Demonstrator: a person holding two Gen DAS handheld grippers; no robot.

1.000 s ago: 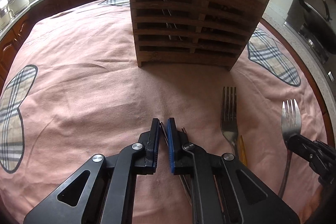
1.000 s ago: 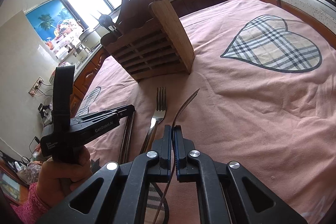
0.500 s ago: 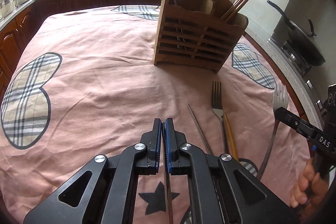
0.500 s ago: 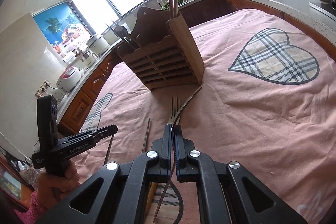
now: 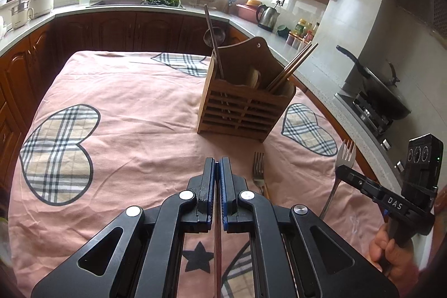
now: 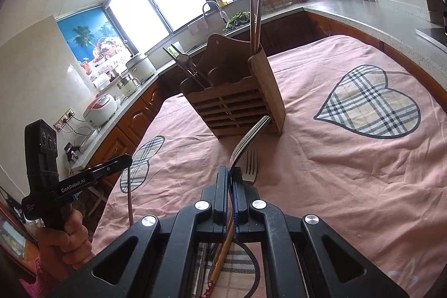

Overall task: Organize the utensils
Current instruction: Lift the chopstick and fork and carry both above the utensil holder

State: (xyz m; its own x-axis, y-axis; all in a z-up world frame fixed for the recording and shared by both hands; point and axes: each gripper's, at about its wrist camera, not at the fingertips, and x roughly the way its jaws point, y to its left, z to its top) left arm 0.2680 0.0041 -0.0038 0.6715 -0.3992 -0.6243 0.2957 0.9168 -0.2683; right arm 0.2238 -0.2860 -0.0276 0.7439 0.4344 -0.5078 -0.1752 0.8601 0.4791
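The right tongs (image 6: 229, 180) are clamped on a fork (image 6: 247, 137), its tines raised toward the wooden utensil holder (image 6: 237, 105). The left tongs (image 5: 217, 172) pinch a thin metal chopstick (image 5: 218, 247). Since half a second ago both tongs have risen higher above the pink tabletop (image 5: 125, 136). A second fork (image 5: 258, 169) lies on the cloth before the holder, where chopsticks (image 5: 293, 66) and a ladle (image 5: 213, 38) stand.

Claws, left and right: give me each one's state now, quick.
Left claw: shut on a chopstick.
Right claw: shut on a fork, lifted off the cloth.
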